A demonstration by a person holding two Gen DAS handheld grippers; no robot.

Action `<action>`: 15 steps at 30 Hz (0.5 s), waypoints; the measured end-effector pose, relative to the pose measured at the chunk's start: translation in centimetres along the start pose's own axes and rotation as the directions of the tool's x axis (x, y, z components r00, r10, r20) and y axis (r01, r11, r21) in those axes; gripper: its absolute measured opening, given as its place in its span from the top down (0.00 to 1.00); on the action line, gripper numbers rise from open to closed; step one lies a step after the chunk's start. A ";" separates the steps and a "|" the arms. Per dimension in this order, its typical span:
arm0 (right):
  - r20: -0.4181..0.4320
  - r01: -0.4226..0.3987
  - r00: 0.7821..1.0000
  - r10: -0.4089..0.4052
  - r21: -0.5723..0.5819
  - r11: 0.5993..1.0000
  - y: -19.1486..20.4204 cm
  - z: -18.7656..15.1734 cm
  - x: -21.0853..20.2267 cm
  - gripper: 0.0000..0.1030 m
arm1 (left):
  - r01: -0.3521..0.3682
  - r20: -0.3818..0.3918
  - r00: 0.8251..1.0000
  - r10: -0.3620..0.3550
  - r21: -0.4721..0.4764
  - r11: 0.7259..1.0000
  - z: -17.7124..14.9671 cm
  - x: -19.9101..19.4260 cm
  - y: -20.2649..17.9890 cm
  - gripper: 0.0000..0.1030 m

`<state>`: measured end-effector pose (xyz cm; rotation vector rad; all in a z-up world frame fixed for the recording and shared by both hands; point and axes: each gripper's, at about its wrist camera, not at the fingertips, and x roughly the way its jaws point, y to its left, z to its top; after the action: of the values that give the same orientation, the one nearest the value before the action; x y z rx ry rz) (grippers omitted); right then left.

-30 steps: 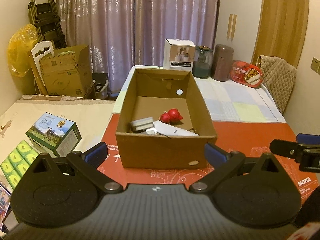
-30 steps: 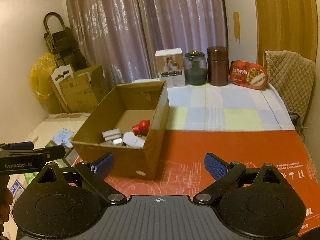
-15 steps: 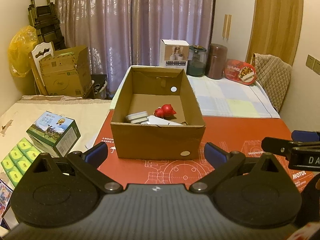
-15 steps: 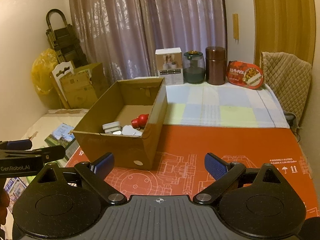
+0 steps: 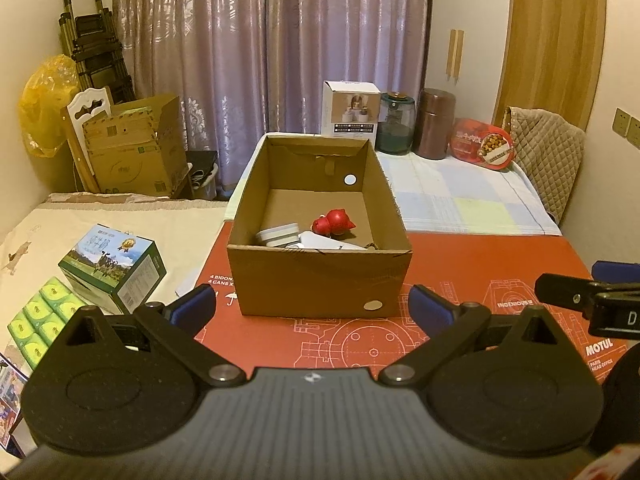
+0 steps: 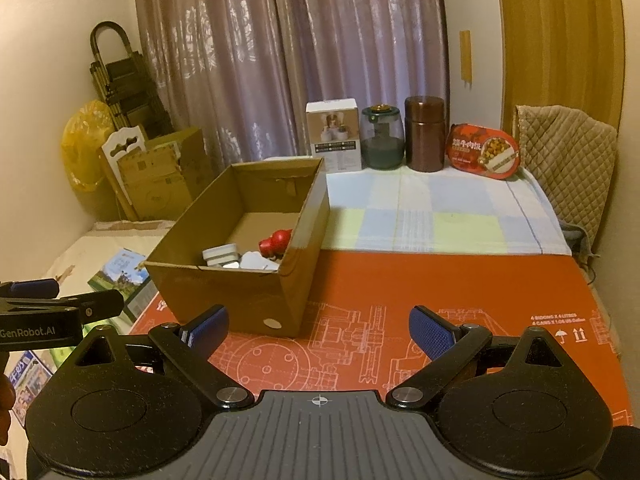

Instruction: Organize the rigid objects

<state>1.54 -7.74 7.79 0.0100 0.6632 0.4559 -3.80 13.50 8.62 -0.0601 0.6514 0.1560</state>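
A white product box (image 6: 332, 134), green glass jar (image 6: 382, 138), brown canister (image 6: 425, 133) and red food tray (image 6: 483, 151) line the desk's far edge.

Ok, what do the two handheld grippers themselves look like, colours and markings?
Both match: the left gripper and right gripper have a ribbed dark grey body, black fan-shaped linkage arms with silver pivot screws, and blue textured pads. A small white crosshair mark sits centred on each body. White "GenRobot.AI" lettering shows on the left gripper's side. No cables or sleeves show.

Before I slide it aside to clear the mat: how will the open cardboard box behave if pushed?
The cardboard box probably slides easily on the flat red mat. It looks light, holding only a red toy and few small items. Low and wide, it seems unlikely to tip.
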 end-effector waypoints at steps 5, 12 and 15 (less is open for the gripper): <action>0.005 0.000 1.000 0.000 0.000 1.000 0.0 0.1 -0.1 0.09 | 0.003 0.002 1.000 -0.003 0.004 1.000 0.1 -0.1 -0.1 0.02; 0.004 -0.001 1.000 0.001 0.001 1.000 0.0 0.0 -0.1 0.09 | 0.006 -0.002 1.000 -0.006 0.006 1.000 0.1 0.0 -0.3 0.02; 0.003 -0.001 1.000 0.001 0.001 1.000 0.1 0.1 -0.1 0.09 | 0.007 -0.004 1.000 -0.007 0.007 1.000 0.0 0.1 -0.3 0.02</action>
<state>1.50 -7.68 7.92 0.0124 0.6601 0.4568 -3.62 13.19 8.56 -0.0559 0.6552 0.1466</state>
